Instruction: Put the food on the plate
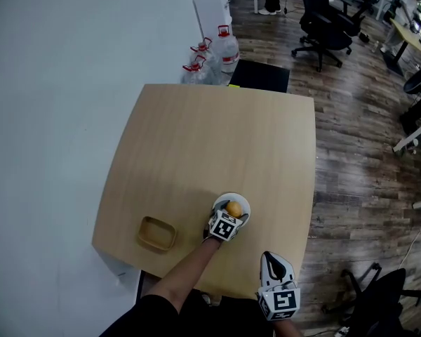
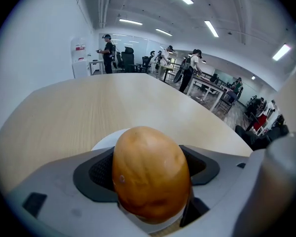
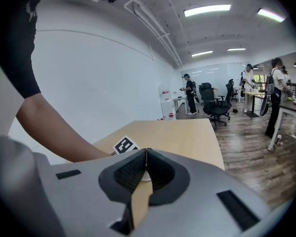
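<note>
An orange-brown round piece of food point(image 1: 234, 208) point(image 2: 150, 172) sits between the jaws of my left gripper point(image 1: 233, 212) point(image 2: 153, 181), which is shut on it. It hangs right over a small white plate point(image 1: 239, 199) point(image 2: 106, 141) near the table's front edge; whether it touches the plate I cannot tell. My right gripper point(image 1: 276, 264) point(image 3: 146, 157) is shut and empty, at the front right edge of the table, tips touching.
A shallow wooden tray point(image 1: 156, 233) lies at the table's front left. The light wooden table point(image 1: 210, 139) is otherwise bare. Water bottles point(image 1: 224, 48) and a black box stand beyond its far edge. Office chairs point(image 1: 326, 20) stand on the wood floor to the right.
</note>
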A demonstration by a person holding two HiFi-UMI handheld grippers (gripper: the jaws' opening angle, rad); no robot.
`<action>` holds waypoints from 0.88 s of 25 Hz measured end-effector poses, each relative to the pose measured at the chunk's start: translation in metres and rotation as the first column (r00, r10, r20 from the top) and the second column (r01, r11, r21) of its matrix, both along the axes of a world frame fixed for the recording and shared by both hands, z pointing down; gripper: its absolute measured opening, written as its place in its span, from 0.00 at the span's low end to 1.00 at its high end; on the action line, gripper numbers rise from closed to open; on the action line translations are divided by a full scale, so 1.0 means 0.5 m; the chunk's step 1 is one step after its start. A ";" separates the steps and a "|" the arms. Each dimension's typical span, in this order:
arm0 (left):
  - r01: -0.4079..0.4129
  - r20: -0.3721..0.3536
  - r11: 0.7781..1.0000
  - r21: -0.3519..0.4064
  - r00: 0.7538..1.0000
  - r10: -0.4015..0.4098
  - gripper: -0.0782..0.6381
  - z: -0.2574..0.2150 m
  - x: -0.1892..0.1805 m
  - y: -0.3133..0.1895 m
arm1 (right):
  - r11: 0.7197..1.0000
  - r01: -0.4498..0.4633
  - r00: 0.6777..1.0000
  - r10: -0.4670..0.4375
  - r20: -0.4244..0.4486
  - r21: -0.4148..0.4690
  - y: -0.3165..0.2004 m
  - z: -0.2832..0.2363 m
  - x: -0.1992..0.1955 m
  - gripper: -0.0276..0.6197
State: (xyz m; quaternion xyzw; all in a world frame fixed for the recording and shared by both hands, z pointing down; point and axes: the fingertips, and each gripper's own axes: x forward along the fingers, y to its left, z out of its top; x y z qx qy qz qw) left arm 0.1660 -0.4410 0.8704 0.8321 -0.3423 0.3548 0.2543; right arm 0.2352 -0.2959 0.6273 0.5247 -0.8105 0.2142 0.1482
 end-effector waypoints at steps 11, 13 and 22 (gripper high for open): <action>0.017 -0.039 0.999 0.043 0.999 -0.015 0.61 -0.029 -0.002 -0.017 | 1.000 -0.015 1.000 0.015 -0.010 0.017 0.052 -0.020 -0.010 0.14; 0.010 -0.040 0.999 0.051 0.999 -0.008 0.61 -0.035 -0.003 -0.018 | 0.999 -0.022 1.000 0.023 -0.018 0.022 0.057 -0.020 -0.008 0.14; 0.058 -0.090 0.991 0.117 0.995 -0.048 0.61 -0.117 -0.032 0.006 | 0.990 -0.122 0.992 0.125 -0.035 0.073 0.060 -0.043 0.048 0.14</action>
